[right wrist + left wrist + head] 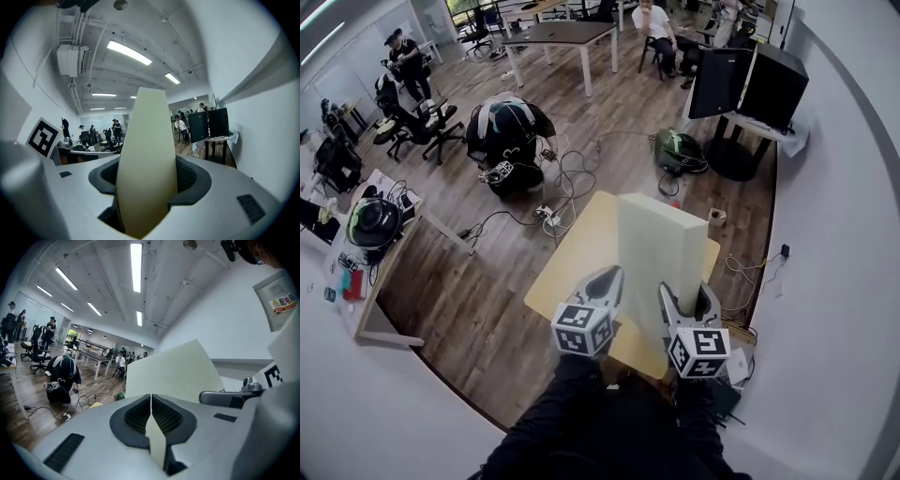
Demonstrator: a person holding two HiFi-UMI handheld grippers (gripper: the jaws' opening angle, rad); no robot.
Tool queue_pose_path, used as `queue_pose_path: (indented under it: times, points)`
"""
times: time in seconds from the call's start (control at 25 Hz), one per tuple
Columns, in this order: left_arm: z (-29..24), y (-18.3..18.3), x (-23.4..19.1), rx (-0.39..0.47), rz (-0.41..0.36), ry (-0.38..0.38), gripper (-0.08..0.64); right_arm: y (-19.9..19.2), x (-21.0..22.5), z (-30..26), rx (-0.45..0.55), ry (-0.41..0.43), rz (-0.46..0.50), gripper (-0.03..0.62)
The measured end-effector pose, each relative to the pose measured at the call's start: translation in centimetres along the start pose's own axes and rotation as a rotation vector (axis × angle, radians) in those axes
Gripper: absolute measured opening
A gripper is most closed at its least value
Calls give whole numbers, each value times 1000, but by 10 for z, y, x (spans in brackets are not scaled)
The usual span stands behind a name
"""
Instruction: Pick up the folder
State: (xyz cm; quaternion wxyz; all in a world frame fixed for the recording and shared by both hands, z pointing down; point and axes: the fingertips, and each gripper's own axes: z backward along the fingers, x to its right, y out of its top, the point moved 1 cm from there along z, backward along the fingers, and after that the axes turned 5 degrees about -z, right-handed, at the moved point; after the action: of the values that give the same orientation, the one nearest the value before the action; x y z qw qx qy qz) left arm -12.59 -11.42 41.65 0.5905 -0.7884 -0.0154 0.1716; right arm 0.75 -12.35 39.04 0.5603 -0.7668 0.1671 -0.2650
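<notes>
While upright, folder (661, 248) in both grippers (605, 286) (686, 302)

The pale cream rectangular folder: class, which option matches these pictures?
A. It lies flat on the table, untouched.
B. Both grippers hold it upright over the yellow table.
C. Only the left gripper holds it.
B: the left gripper pinches a thin edge of the pale cream rectangular folder, the right gripper clamps a thicker part, and the folder stands upright over the yellow table.

Folder (146, 159) between jaws (perhaps spine-first)
</notes>
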Motion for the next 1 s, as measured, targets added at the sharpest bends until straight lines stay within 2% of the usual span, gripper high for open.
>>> queue_pose_path:
  times: [0.4, 1.0]
  points:
    - [17, 20, -24, 61, 7, 6, 40, 27, -41, -14, 53, 41, 84, 288]
    - [17, 31, -52, 74, -2, 13, 40, 39, -65, -39, 78, 52, 121, 288]
